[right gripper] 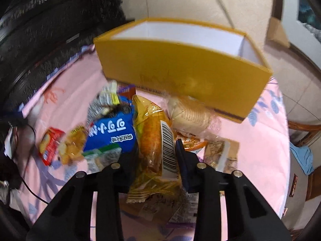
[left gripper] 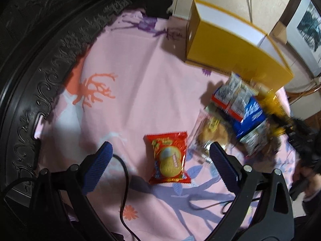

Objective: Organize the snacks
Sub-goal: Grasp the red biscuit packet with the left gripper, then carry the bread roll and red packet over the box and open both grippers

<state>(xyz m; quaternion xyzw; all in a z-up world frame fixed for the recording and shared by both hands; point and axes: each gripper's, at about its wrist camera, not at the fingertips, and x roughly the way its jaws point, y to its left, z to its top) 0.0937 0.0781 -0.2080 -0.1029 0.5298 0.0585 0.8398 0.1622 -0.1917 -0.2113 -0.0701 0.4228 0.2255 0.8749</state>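
Right gripper [right gripper: 158, 150] clamped on a snack; left gripper [left gripper: 160, 152] spread wide, holding nothing.

The crinkly clear-and-yellow corn packet [right gripper: 154, 140] sits between the right jaws, in the snack pile before the open yellow cardboard box [right gripper: 180, 68]. Ribbed blue pads [left gripper: 100, 166] angle steeply down, straddling the glossy red peanut packet [left gripper: 170, 158] flat on pink printed cloth [left gripper: 130, 80].
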